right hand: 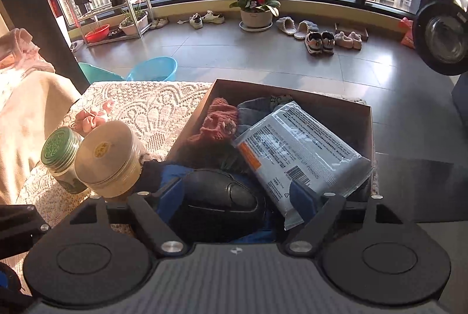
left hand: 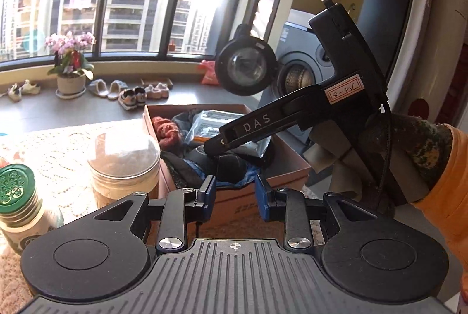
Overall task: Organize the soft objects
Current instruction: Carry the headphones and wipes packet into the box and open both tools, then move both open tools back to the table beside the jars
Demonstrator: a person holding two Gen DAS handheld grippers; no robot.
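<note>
The right gripper (right hand: 237, 194) hung over the near end of the open brown cardboard box (right hand: 336, 106), its blue-padded jaws standing wide on either side of a rounded black padded object (right hand: 219, 202) without pressing it. A clear plastic printed packet (right hand: 301, 150) lay slanted beside a rust-red knitted item (right hand: 216, 121). Two lidded jars (right hand: 108, 159) stood on the lace-covered counter (right hand: 146, 106) just left of the box.

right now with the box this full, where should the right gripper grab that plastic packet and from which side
Take the plastic packet by its near sealed flap, coming from above on the near side of the box. That thin, flat edge juts free toward the right gripper, beside the black rounded item, while the packet's far end rests tilted on the knits. Jaws look wide enough.
</note>
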